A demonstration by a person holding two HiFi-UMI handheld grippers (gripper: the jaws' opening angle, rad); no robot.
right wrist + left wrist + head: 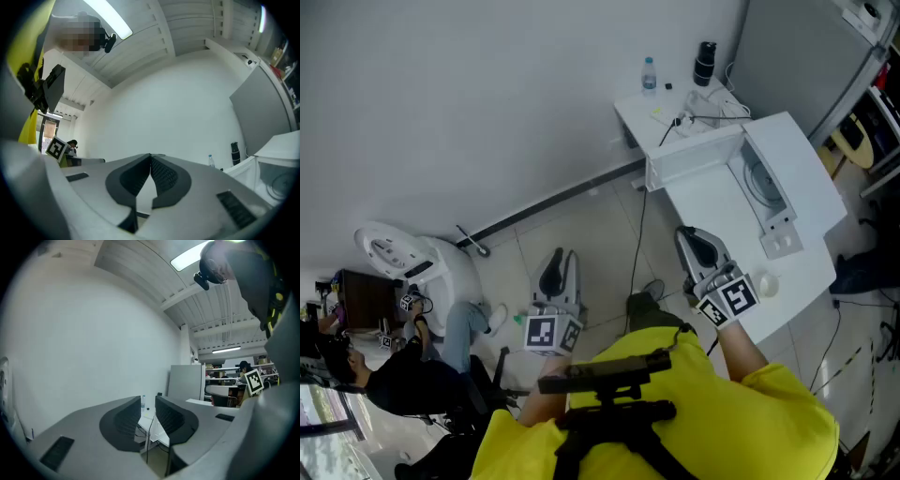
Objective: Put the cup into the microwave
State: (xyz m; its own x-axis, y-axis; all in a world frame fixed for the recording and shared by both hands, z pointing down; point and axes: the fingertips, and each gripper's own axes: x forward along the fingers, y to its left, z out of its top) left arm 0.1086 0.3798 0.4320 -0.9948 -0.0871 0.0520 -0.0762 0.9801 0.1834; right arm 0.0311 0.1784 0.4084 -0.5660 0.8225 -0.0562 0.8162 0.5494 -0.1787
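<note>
Seen from above, a person in a yellow shirt holds two claws level. The left claw (562, 256) is over the floor, its jaws a narrow gap apart with nothing between them. The right claw (690, 235) is over the white counter (712, 208), pressed fully shut and empty. One small pale round cup (766, 284) sits on the counter just beside the right claw's marker cube, behind its tips and outside its jaws. One white box-shaped microwave (797, 173) stands farther along the counter with its door swung open, and one clear water bottle (649, 75) and one tall black flask (705, 64) stand beyond it.
</note>
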